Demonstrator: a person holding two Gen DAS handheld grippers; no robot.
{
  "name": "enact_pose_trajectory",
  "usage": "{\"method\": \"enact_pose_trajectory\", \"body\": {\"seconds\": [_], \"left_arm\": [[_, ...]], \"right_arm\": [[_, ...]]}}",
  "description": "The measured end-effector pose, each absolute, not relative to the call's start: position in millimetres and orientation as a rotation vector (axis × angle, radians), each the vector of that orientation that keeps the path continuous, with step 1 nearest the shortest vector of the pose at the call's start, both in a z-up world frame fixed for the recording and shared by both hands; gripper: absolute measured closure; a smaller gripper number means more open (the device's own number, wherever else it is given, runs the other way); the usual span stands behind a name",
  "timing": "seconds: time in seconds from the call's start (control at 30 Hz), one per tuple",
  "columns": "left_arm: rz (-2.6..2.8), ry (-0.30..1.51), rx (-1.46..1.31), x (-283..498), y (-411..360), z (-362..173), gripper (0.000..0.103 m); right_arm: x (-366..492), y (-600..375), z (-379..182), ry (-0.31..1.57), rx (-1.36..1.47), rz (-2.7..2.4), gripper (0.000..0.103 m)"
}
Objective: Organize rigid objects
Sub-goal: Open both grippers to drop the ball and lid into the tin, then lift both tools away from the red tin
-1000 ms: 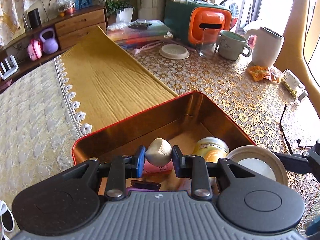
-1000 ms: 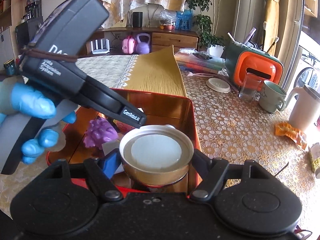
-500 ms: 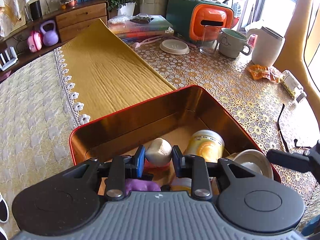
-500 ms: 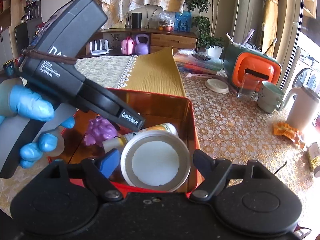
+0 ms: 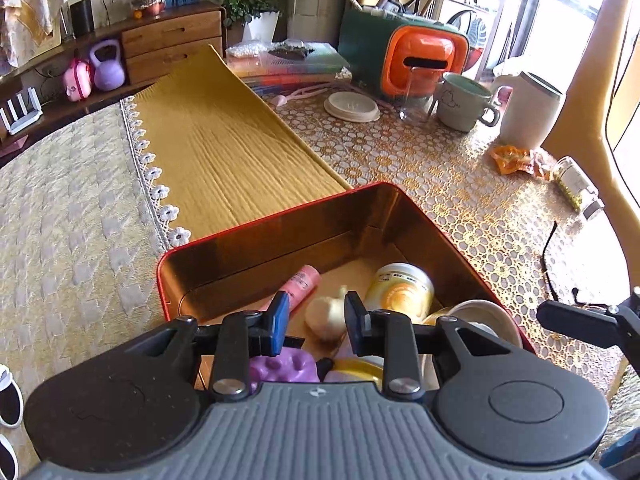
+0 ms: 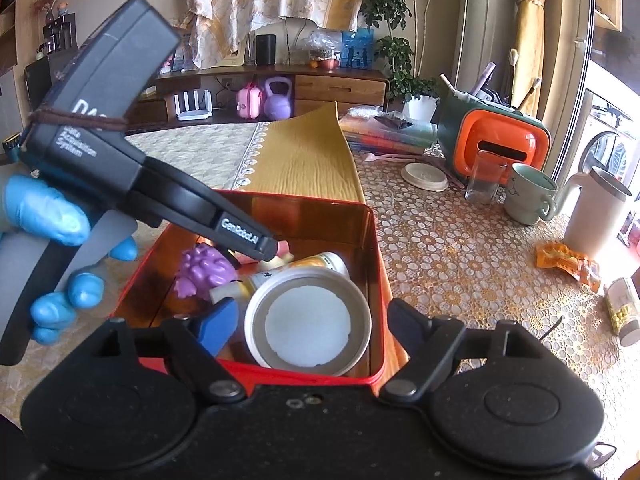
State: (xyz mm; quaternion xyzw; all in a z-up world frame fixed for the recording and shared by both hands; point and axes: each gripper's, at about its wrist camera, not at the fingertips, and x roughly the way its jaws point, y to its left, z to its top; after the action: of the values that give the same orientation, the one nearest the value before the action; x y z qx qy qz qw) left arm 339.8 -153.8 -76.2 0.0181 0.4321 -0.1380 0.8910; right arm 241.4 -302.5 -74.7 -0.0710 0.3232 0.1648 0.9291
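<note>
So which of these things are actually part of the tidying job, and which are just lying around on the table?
Part of the job:
red tin
white garlic-shaped piece
pink tube
yellow-labelled can
purple toy
round lidded tin
left gripper, open
right gripper, open

Just lying about:
green mug
glass
white jug
orange wrapper
white lid
</note>
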Motion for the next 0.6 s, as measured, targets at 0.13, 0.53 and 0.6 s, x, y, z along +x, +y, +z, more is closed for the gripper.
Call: {"method": "enact_pose_trajectory", "body": {"seconds": [0.13,0.53,0.6], "left_arm": [[-0.29,0.879,0.031,331.1,-148.5,-68.6,0.074],[-0.31,0.824,-0.003,293.2,-117.9,-46.7,0.055],[-0.301,0.789,-0.004,282.8,-111.0,-41.6,0.037]], "right_arm": [[237.1,-302.3,-69.6,0.661,-0.131,0.339,0.021],[220.1,-289.4,-53.3,0.652,-0.112,0.359,0.02],[216.2,-284.9,-50.9,0.649,-0.117,0.365,0.02]]}}
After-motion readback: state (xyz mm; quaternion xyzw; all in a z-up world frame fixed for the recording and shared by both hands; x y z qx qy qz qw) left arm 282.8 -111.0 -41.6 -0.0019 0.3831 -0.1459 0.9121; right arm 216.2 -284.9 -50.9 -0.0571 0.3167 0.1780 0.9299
